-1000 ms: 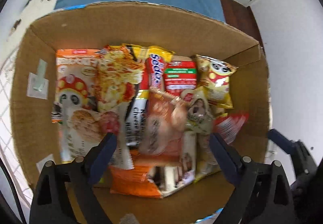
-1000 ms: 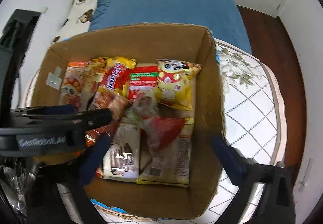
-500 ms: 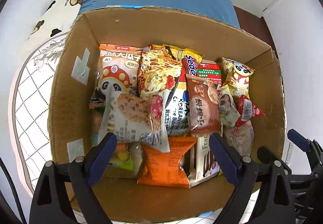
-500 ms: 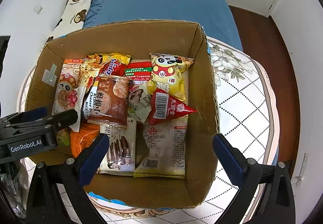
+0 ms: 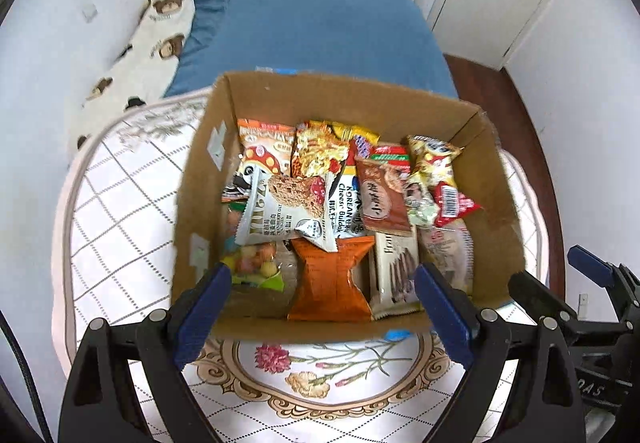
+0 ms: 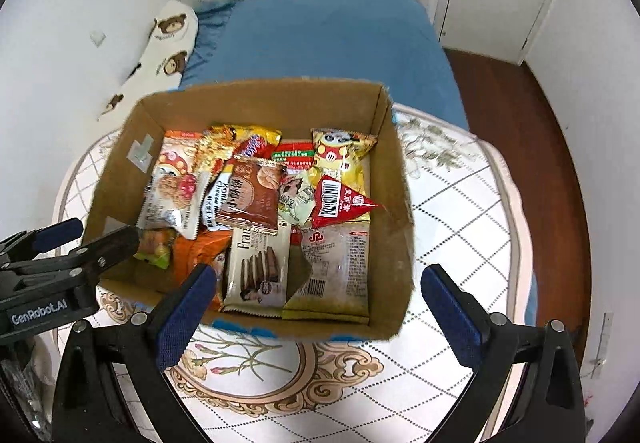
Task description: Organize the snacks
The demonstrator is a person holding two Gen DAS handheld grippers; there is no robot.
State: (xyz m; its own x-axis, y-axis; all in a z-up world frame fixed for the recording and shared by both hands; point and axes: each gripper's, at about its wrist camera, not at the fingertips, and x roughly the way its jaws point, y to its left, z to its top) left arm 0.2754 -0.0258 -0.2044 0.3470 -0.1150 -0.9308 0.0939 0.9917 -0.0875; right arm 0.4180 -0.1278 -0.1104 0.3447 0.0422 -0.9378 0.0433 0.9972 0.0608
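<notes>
- I had the left gripper [image 5: 322, 309] and the right gripper [image 6: 316, 307] both spread wide and empty, poised over the near edge of the cardboard box [image 6: 394, 179].
- The snacks lay piled inside the box, the orange packet [image 5: 330, 279] against its near wall.
- I judged the packets light, crinkly and slippery, crushable inside; a pinch on a sealed end seam looked safest.
- Only my left view showed the pouch of coloured candies [image 5: 254, 263] clearly; my right view alone showed the clear-wrapped pack [image 6: 334, 269] in full.

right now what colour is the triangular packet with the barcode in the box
Red, with a white barcode patch; the triangular packet shows best in the right wrist view.
</notes>
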